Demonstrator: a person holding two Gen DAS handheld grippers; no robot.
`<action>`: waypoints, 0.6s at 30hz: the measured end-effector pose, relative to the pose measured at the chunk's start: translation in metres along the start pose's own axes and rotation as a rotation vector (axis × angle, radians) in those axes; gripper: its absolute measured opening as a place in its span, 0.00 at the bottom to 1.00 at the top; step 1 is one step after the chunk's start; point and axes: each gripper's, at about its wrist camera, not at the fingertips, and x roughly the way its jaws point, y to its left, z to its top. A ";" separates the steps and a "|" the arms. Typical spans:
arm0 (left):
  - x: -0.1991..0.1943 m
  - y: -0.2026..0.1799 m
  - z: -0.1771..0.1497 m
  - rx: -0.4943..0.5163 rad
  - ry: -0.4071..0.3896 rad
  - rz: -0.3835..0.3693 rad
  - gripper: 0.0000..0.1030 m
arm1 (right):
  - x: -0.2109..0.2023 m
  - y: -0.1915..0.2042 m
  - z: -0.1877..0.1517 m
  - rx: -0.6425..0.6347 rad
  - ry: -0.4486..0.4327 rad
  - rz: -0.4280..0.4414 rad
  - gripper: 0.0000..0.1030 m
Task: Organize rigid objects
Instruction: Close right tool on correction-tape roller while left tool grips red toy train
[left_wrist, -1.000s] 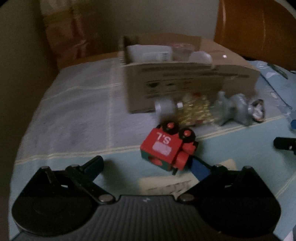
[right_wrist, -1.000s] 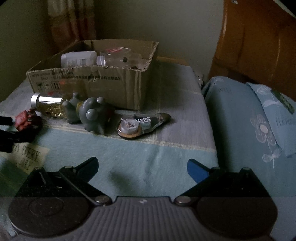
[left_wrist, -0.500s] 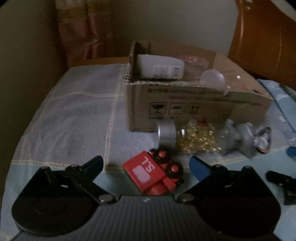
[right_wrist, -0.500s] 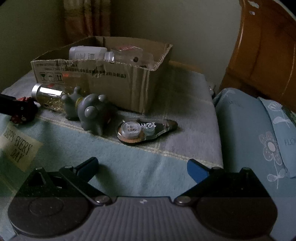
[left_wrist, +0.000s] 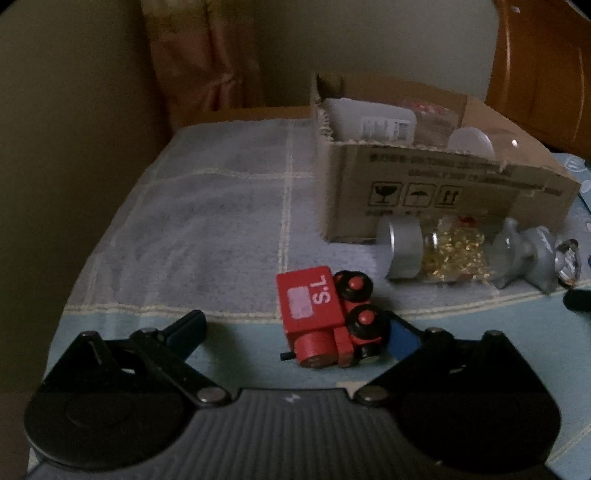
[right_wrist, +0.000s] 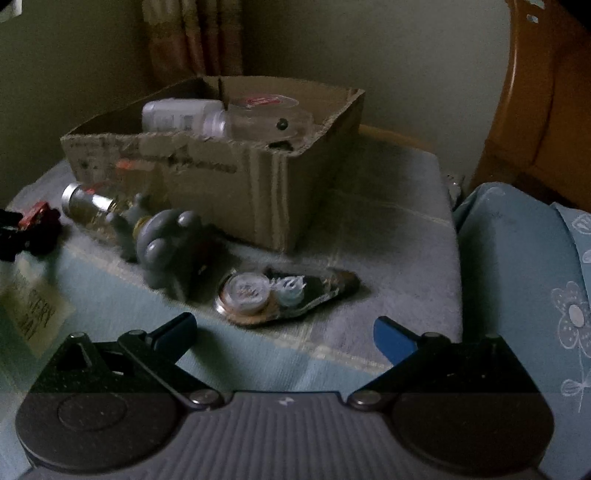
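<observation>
The red toy train (left_wrist: 325, 317) lies on its side on the bed cover (left_wrist: 207, 229), between the two fingers of the left tool (left_wrist: 295, 334), close to the right finger (left_wrist: 400, 339). The left tool is wide open and holds nothing. Behind the train, a glass jar (left_wrist: 432, 253) with a silver cap and gold pieces lies just in front of the cardboard box (left_wrist: 443, 192). A grey toy figure (right_wrist: 166, 247) lies beside the jar. In the box there are a white bottle (right_wrist: 177, 114) and a clear container (right_wrist: 269, 118). A correction tape (right_wrist: 284, 295) lies on the cover just ahead of the right tool (right_wrist: 286, 334), which is also wide open and empty. A pillow (right_wrist: 524, 266) with a flower print is at the right.
</observation>
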 end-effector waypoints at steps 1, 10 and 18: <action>0.000 -0.001 0.000 0.000 -0.006 -0.001 0.93 | 0.001 -0.002 0.001 -0.003 -0.003 0.005 1.00; 0.007 -0.008 0.006 0.000 -0.029 -0.018 0.90 | 0.010 -0.009 0.009 -0.055 -0.033 0.045 1.00; 0.011 -0.011 0.010 -0.011 -0.031 -0.032 0.80 | 0.017 -0.007 0.014 -0.087 -0.052 0.076 0.99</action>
